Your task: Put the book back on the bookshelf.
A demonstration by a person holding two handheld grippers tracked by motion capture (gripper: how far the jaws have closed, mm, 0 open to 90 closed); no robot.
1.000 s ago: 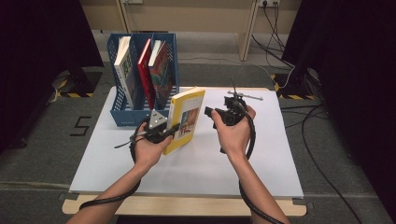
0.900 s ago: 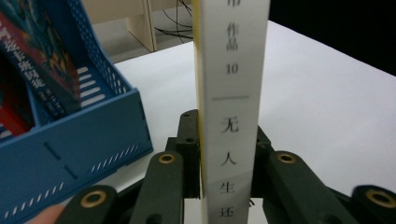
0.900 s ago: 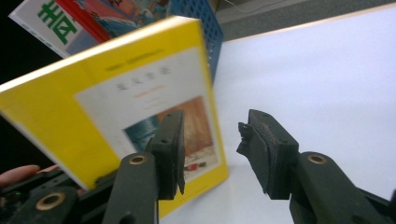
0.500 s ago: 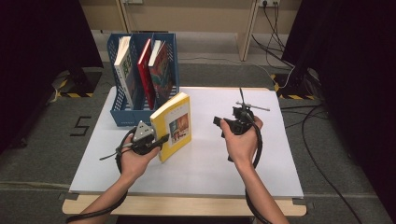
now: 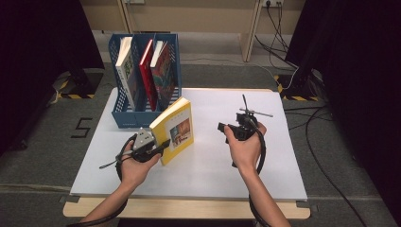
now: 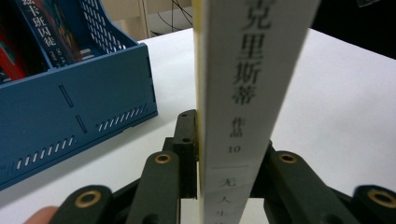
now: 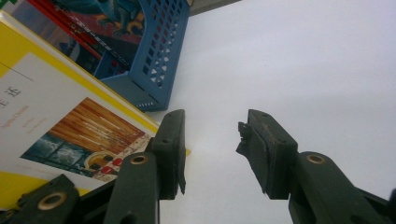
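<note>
High view: the yellow book (image 5: 176, 130) stands tilted on its lower edge on the white tabletop (image 5: 208, 165), left of the middle and just in front of the blue file rack (image 5: 142, 116), which sits at the far left corner. The left gripper (image 5: 158, 146) has it by the spine side low down, so the book's long axis runs up and back toward the rack. The right gripper (image 5: 222, 127) hangs apart to the book's right over bare tabletop, jaws pointing at the front cover.

Left gripper view: the book's white spine (image 6: 243, 107) rises straight up between the two black jaws, which press on it from either side; clenched on the book, then. The rack wall (image 6: 70, 116) lies close on the left.

Right gripper view: the jaws stand apart with nothing between them, released. The book's cover (image 7: 70, 121) lies to their left, the rack (image 7: 154, 60) beyond it. By my reckoning the left hand is the one to carry the book; the rack is nearer to it
</note>
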